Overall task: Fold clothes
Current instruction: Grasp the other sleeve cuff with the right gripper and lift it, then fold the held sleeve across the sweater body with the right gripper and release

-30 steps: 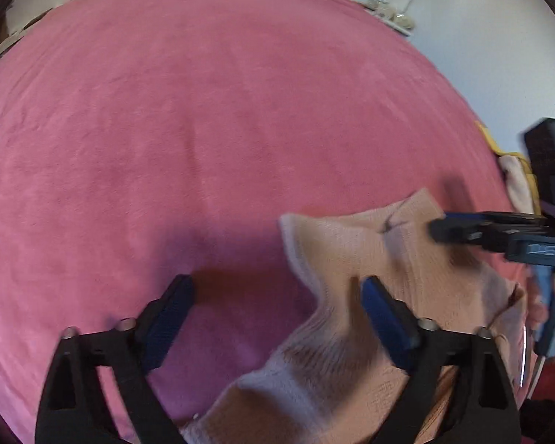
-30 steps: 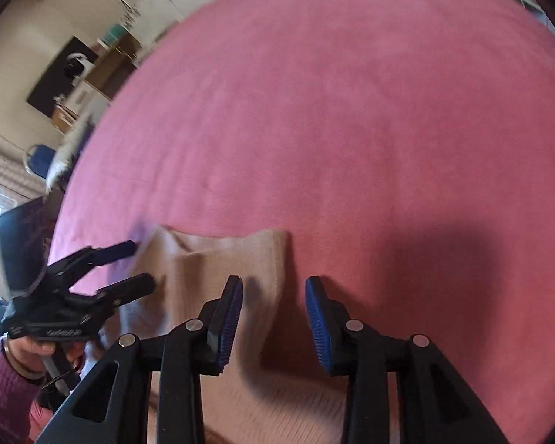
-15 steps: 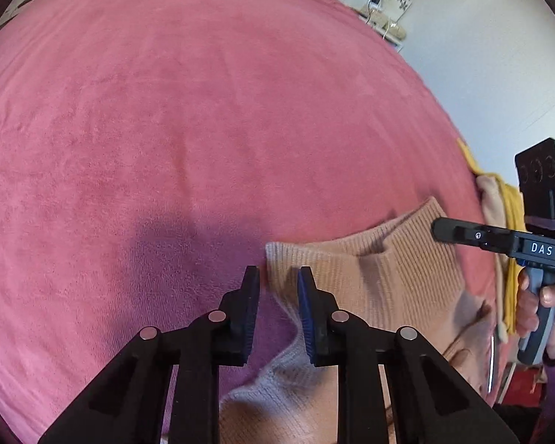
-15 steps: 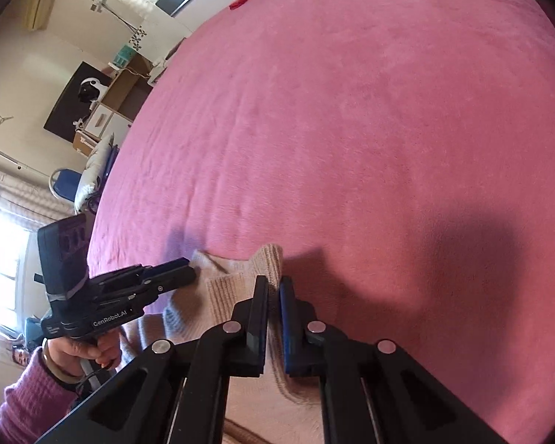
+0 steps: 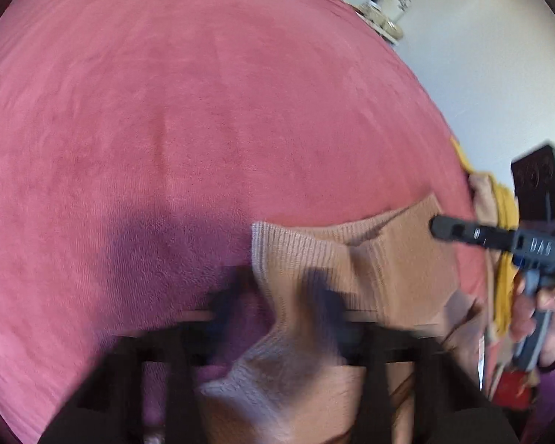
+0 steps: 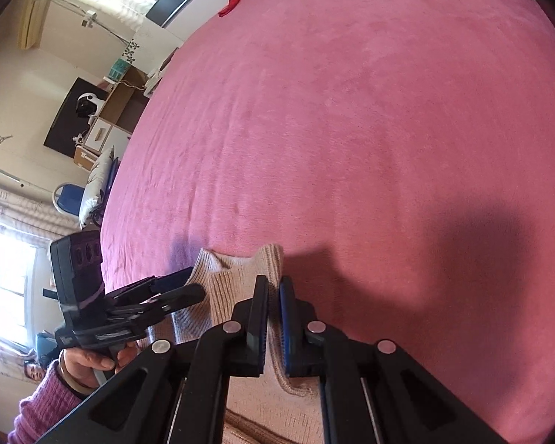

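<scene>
Now we pinch the beige sweater (image 6: 236,285) with our right hand-held gripper (image 6: 273,318), ready for folding on the bed (image 6: 351,111); our left hand-held gripper's (image 5: 277,314) blurred state we cannot tell.

Both wrist views look forward, low and close over the pink bedspread (image 5: 203,111). The left view has the right gripper (image 5: 434,225) at 3 o'clock; the right view has the left gripper (image 6: 192,281) at 8 o'clock. Both share the beige sweater (image 6: 236,281).
</scene>
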Demonstrator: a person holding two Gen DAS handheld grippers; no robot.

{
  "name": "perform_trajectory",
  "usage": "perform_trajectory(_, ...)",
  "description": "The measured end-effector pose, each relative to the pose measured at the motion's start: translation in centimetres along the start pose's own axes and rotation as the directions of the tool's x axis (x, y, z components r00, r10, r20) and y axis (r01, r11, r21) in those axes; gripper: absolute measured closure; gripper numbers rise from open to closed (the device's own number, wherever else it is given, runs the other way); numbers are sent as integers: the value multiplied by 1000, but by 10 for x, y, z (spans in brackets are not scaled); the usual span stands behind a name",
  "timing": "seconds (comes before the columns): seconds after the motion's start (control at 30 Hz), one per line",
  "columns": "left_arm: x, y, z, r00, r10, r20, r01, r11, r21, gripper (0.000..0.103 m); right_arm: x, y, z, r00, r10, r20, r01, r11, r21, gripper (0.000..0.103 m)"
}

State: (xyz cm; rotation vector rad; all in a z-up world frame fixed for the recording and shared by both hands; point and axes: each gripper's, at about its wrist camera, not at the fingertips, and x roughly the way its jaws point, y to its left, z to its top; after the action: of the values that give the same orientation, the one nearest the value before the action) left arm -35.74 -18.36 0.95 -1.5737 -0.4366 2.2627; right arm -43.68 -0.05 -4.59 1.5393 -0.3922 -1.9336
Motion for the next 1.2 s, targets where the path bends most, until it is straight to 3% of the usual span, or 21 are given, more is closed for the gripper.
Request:
perform_trajectory(0.13, -14, -2, -6, 994, -68, 82, 70, 997, -18, 97, 2, -1, 0, 1000, 3, 6, -3, 1000, 1, 98)
perform_trajectory(0.27, -46, -3, -13, 967, -158, 198, 173, 983, -61, 97, -14, 11, -3, 998, 30, 54, -29, 999, -16, 98)
perform_trajectory(0.33, -65, -14, -24, 951, -186, 247, 194, 981, -6, 97, -29, 21, -12, 995, 66, 76, -62, 997, -55, 98)
perform_trajectory(0.43, -85, -25, -59, 932, -218, 290, 206, 976, 71, 97, -61, 38, -42, 988, 118, 97, -103, 983, -153, 98)
perform_trajectory(0.6, -110, -37, -124, 903, -262, 341, 210, 961, 181, 97, -89, 34, -123, 982, 142, 128, -104, 958, -269, 98)
perform_trajectory(0.67, -107, -31, -146, 904, -255, 342, 206, 963, 173, 96, -86, 27, -154, 984, 110, 142, -63, 951, -304, 98)
perform_trajectory(0.8, -97, -43, -185, 933, -166, 319, 123, 981, 152, 91, -57, 21, -199, 992, -12, 129, 55, 939, -339, 95)
perform_trajectory(0.87, -94, -43, -202, 946, -138, 294, 92, 982, 166, 89, -47, 18, -214, 990, -86, 115, 122, 923, -365, 82)
perform_trajectory(0.97, -97, -46, -234, 957, -114, 265, 65, 981, 185, 89, -39, 15, -236, 982, -168, 82, 187, 898, -398, 81)
perform_trajectory(1.03, -106, -48, -256, 961, -112, 253, 65, 980, 186, 88, -53, 10, -247, 979, -173, 104, 199, 915, -351, 81)
perform_trajectory(1.13, -129, -58, -261, 943, -61, 328, -1, 983, 186, 84, -75, 2, -252, 971, -168, 167, 201, 958, -205, 79)
perform_trajectory(1.2, -137, -69, -248, 917, -48, 395, -19, 986, 163, 75, -89, 0, -244, 966, -76, 246, 109, 987, -120, 79)
